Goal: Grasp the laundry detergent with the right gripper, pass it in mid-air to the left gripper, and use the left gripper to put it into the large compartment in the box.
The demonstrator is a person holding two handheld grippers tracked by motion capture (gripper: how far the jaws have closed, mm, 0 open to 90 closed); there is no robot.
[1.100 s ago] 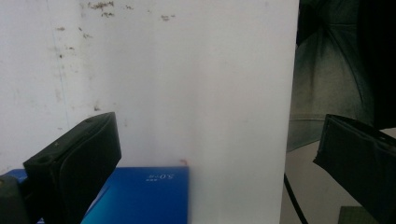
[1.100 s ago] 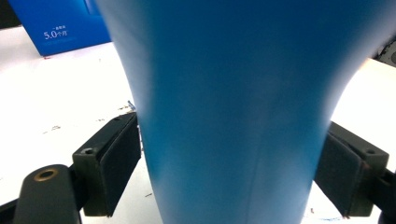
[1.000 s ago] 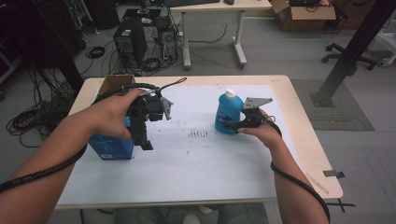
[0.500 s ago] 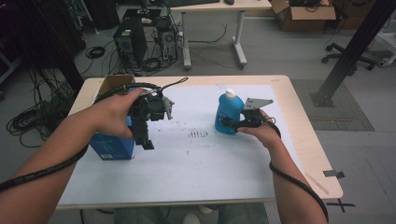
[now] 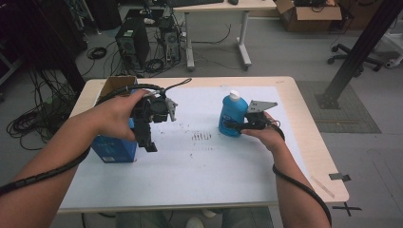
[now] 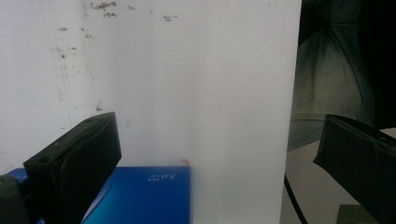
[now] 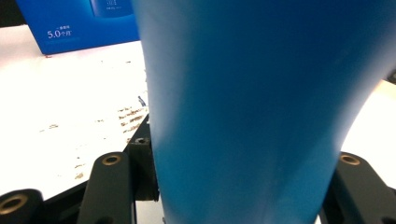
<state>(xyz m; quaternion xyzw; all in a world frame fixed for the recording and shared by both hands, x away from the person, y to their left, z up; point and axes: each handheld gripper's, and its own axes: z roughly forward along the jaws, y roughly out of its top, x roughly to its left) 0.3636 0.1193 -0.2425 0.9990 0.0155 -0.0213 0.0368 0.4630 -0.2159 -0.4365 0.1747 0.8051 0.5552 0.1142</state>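
Observation:
A blue bottle [image 5: 233, 116] with a white cap stands upright on the white mat [image 5: 199, 166], right of the middle. My right gripper [image 5: 234, 127] reaches in from the right. Its jaws have just been closing and now press on the bottle's [image 7: 243, 93] lower body from both sides, as the right gripper [image 7: 233, 186] view shows. At the left stands a blue box [image 5: 114, 148]. My left gripper [image 5: 148, 141] hangs just above its right side, pointing down. In the left gripper [image 6: 219, 158] view its jaws stand wide apart with nothing between them, over the mat and a corner of the blue box [image 6: 149, 196].
An open cardboard box [image 5: 116, 85] sits behind the blue box at the table's far left corner. Dark specks [image 5: 202, 137] mark the mat's middle. The wooden table edge [image 5: 311, 142] runs close to the right of my right hand. Computers and cables lie on the floor beyond.
Both hands have kept their places. The right gripper's jaws have drawn in against the bottle, which stands where it was.

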